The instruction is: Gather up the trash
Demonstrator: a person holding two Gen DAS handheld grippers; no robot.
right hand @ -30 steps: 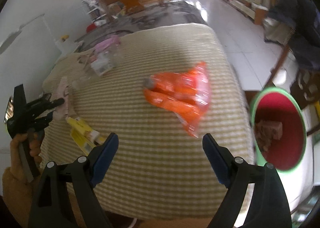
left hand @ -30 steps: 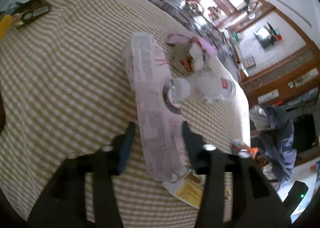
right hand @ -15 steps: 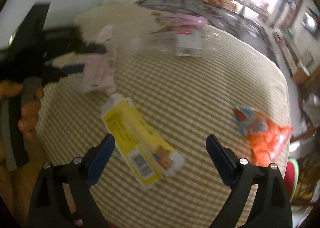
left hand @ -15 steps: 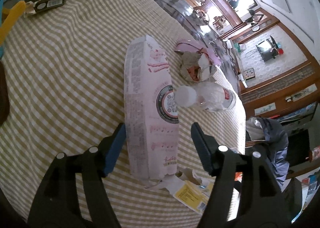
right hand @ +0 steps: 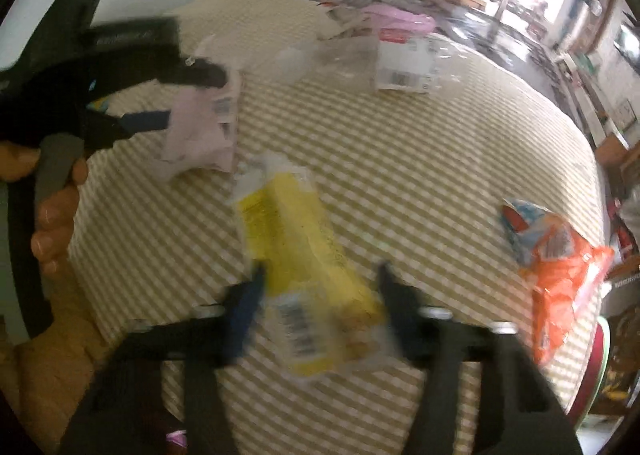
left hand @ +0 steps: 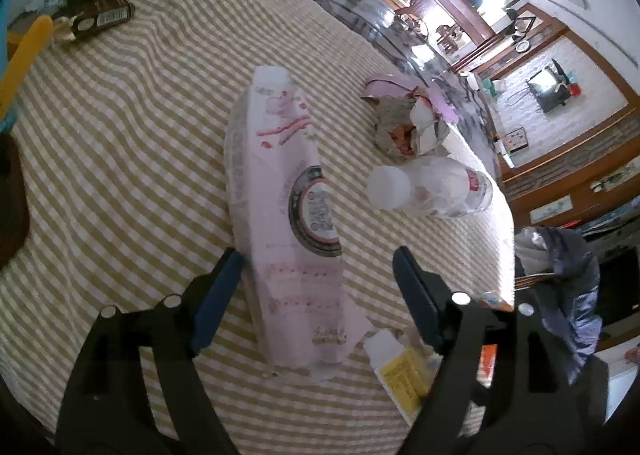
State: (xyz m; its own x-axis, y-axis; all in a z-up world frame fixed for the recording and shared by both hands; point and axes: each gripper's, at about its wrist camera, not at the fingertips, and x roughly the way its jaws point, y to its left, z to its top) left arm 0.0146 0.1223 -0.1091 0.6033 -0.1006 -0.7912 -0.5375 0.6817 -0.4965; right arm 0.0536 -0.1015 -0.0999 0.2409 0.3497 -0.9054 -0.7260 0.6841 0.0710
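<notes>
My left tool [left hand: 316,279] hangs over the checked cloth [left hand: 132,159] on the counter with its jaws apart, and they have just been opening. The long pink wrapper [left hand: 288,215] lies flat on the cloth with its near end between the two fingers; the left finger sits right at the wrapper's edge, the right finger stands clear of it, so nothing is gripped there. Just right of the wrapper lies a clear plastic bottle [left hand: 432,191] on its side, white cap toward me, and beyond that a crumpled wad of pink and brown paper [left hand: 404,123]. A dark snack packet [left hand: 100,15] sits far off at the cloth's upper left corner.

My right tool [right hand: 320,295] is down over the yellow carton [right hand: 304,255], which lies flattened on the cloth pointing toward me. Its jaws have just been closing, and the carton's near end is between the two fingers. The picture is blurred there, but the fingers sit at the carton's two sides and I read the tool as clenched on it. From this side I can see my left hand [right hand: 52,207] holding the other tool at the pink wrapper. An orange plastic bag [right hand: 560,267] lies near the right edge of the counter, well apart from the carton, and a red bin with a green rim [right hand: 600,355] shows past that edge.
</notes>
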